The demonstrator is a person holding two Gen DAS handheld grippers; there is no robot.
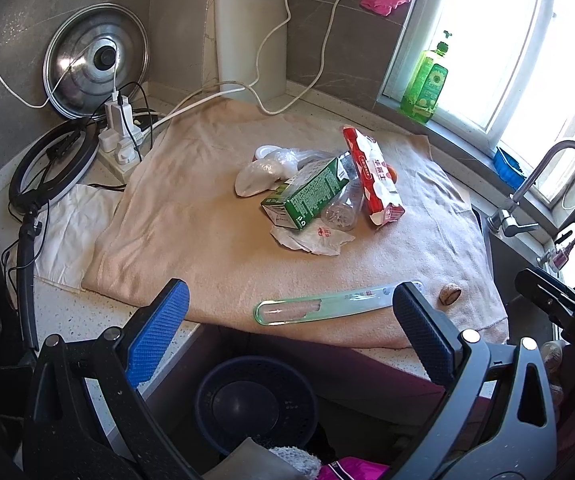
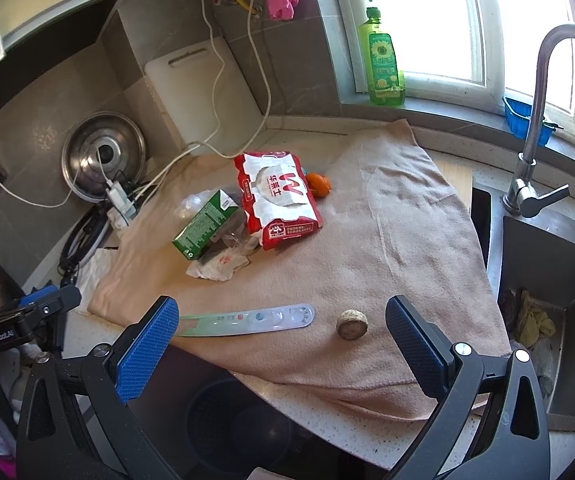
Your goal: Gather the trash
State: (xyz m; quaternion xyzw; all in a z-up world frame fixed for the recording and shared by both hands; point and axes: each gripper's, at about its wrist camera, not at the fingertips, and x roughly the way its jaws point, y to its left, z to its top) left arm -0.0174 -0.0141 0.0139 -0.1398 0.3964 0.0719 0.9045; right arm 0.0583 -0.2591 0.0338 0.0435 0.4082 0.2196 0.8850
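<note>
At frame centre, on nubby beige towel (image 1: 191,240): trash heap. Green carton (image 1: 307,196), boxy, lying across clear ribbed bottle (image 1: 343,210); glossy red-white wrapper (image 2: 279,196) leaning beside; crumpled paper (image 1: 313,238) in front; filmy plastic bag (image 1: 263,172) behind. Lower down, flat translucent green blister pack (image 1: 327,306), long, rounded ends. Right of it, small round brown nut (image 2: 352,324). Bottom edge: dark perforated bin (image 1: 255,404) below counter. Left gripper (image 1: 291,332) spread wide, empty, blue dimpled pads. Right gripper (image 2: 283,344) likewise wide, empty.
</note>
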